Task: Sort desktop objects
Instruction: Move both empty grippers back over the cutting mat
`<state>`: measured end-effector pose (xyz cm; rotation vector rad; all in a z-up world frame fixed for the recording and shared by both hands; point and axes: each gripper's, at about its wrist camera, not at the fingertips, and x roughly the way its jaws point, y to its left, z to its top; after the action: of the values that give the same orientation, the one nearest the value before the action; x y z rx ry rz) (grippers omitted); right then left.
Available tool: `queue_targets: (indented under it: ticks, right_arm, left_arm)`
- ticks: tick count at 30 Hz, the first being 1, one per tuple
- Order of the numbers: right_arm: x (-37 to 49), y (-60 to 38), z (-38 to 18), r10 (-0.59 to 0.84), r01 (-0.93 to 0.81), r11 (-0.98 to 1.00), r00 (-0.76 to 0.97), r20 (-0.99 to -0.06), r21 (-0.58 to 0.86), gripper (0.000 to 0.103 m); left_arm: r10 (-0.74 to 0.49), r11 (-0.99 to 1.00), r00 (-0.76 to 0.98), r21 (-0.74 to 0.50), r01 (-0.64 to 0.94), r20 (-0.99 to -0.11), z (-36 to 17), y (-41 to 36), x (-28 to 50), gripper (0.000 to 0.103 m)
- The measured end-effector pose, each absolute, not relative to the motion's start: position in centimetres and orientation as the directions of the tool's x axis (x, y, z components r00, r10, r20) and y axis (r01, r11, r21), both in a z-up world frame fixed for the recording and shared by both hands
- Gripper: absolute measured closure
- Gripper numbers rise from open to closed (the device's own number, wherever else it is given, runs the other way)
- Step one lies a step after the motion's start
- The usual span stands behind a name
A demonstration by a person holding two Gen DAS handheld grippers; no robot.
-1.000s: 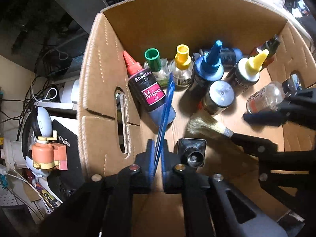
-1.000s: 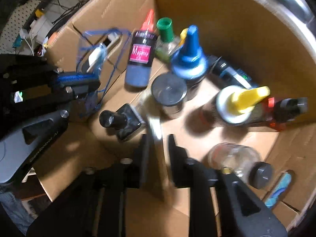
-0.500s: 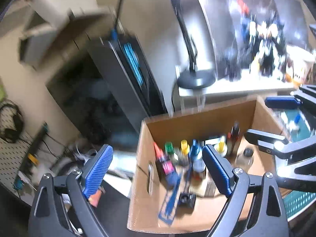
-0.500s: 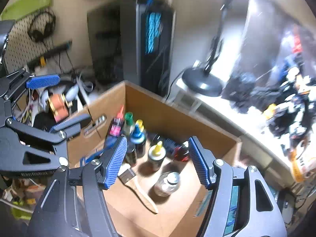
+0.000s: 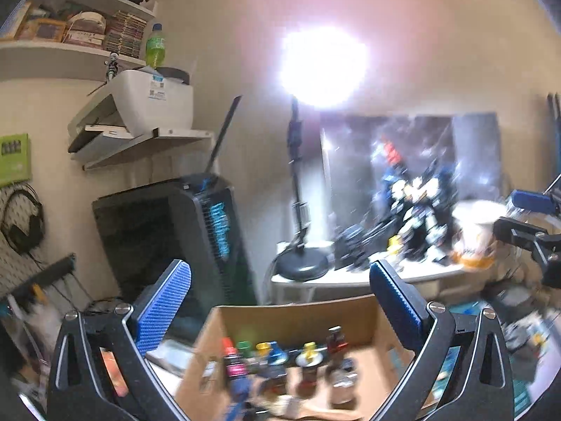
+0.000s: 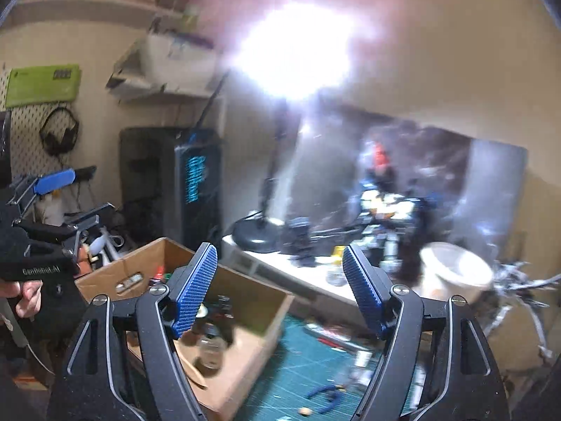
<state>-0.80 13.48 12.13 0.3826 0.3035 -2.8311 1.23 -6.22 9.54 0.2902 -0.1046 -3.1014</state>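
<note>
Left wrist view: left tool [image 5: 280, 301] opening, empty, above cardboard box [image 5: 298, 319].

My left camera looks nearly level over the cardboard box [image 5: 294, 319] toward the lit lamp [image 5: 301, 266]; my right camera, raised beside it, shares box [image 6: 245, 343], lamp [image 6: 256, 235] and computer tower [image 6: 182, 182].

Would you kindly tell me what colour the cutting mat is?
Teal-green with a grid, clearest in the right wrist view: cutting mat.
</note>
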Motion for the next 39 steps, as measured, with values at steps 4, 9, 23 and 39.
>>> queue_targets:
  ticks: [4,9,23,39]
  right_arm:
    - [1.2,18.9,12.1,-0.164,0.206,-0.965,-0.957,-0.241,-0.162,0.031]
    - [2.2,25.1,10.5,-0.087,0.120,-0.987,-0.959,-0.271,-0.105,0.031]
    - [5.9,40.5,-0.3,0.087,-0.084,-0.996,-0.886,-0.455,-0.026,0.031]
    - [7.8,44.4,-10.6,0.103,-0.164,-0.985,-0.820,-0.562,0.058,0.043]
  left_arm:
    - [0.074,-0.997,-0.979,-0.005,-0.075,-0.191,8.2,-3.2,1.1,0.000]
    - [0.201,-0.979,-0.952,-0.024,-0.201,-0.230,5.6,2.2,0.7,0.000]
    - [0.559,-0.824,-0.736,-0.154,-0.546,-0.381,-5.4,15.1,0.8,0.000]
    - [0.490,-0.860,-0.773,-0.083,-0.503,-0.402,-13.3,18.4,-0.3,0.000]
